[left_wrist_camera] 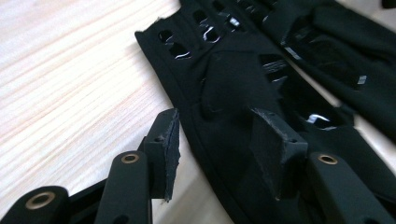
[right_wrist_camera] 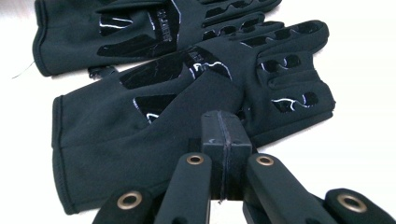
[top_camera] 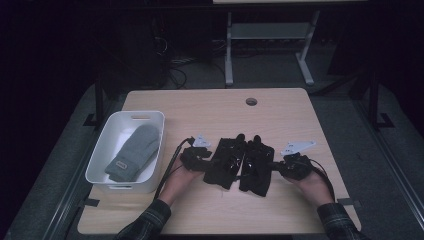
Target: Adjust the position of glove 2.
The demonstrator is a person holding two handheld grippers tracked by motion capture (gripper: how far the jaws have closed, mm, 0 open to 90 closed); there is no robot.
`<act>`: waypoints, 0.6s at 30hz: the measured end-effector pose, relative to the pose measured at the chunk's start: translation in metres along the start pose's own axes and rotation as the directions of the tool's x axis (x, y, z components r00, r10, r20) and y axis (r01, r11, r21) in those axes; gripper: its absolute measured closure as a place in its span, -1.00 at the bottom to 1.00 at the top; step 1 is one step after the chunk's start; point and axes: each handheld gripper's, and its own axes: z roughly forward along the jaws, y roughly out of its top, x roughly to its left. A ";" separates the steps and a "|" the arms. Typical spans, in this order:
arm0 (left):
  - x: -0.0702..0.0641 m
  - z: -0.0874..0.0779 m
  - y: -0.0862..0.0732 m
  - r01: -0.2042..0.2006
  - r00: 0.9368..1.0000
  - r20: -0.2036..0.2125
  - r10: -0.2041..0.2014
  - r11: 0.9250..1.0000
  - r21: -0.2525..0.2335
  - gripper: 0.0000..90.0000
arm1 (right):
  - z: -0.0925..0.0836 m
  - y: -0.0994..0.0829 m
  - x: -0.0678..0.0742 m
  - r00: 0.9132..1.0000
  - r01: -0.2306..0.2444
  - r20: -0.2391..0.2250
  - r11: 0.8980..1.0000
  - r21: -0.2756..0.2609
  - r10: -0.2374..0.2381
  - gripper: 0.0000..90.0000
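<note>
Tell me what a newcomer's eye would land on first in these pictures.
First, the pair of black gloves lying side by side near the middle of the wooden table, with the left gripper and right gripper at their outer edges. The left gripper's jaws stand apart around one glove's edge, the right gripper's pressed together. Next, at the table's left, the white bin holding a grey mitten.

Two gloves (top_camera: pixel 242 162) lie side by side right of bin (top_camera: pixel 102 155) holding mitten (top_camera: pixel 132 152)

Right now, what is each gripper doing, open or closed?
Left gripper: open, jaws astride the edge of a black glove, not pinching it.
Right gripper: closed, whether pinching the other glove is unclear.
</note>
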 end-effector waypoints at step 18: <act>0.005 0.009 0.000 0.063 0.998 0.013 -0.063 0.998 -0.002 0.89 | 0.019 0.001 0.002 0.999 0.043 -0.013 0.996 0.073 -0.043 1.00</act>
